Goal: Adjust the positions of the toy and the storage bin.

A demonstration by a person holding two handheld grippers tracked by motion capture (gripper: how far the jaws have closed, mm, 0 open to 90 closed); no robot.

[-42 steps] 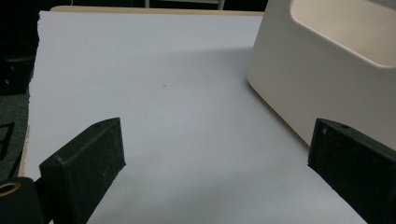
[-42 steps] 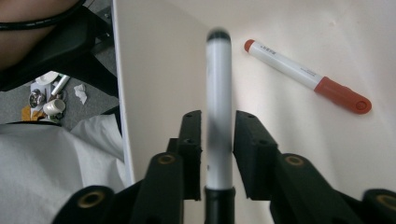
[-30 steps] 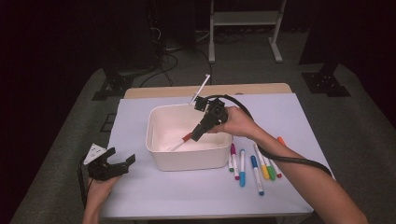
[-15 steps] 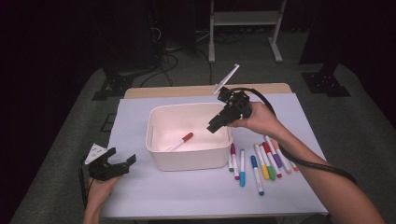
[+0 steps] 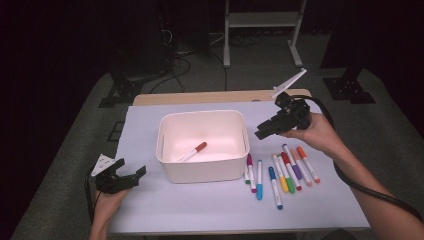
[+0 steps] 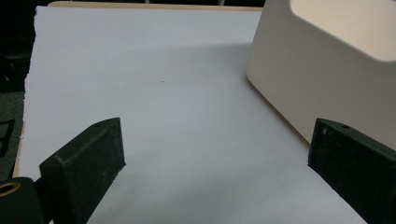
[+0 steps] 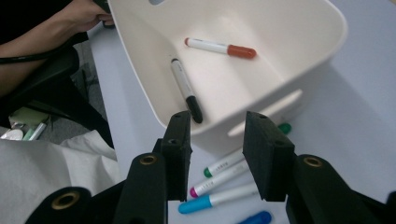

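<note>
Oddly, the black pen (image 7: 187, 91) lay hidden behind the bin's (image 5: 202, 172) near wall in the high view, where the red pen (image 5: 193, 151) alone showed on the floor of the bin; the right gripper view took in both, so two pens (image 7: 219, 47) lay inside. That view cut off the row outside the bin, showing parts of a green, a magenta and two blue pens. From above, the row (image 5: 277, 171) on the worktop (image 5: 150, 125) just right of the bin counted eight pens, though their caps were small and some colours hard to tell. The right gripper (image 5: 263, 131) hung above the worktop between the bin's right rim and the row, its jaws part open with nothing between them, having just been opening. The left gripper (image 5: 131, 169) rested at the worktop's near left corner, well apart from the bin's corner, jaws wide and empty. The left gripper view showed bare worktop and the bin's outer wall (image 6: 322, 84), its top cut off.
</note>
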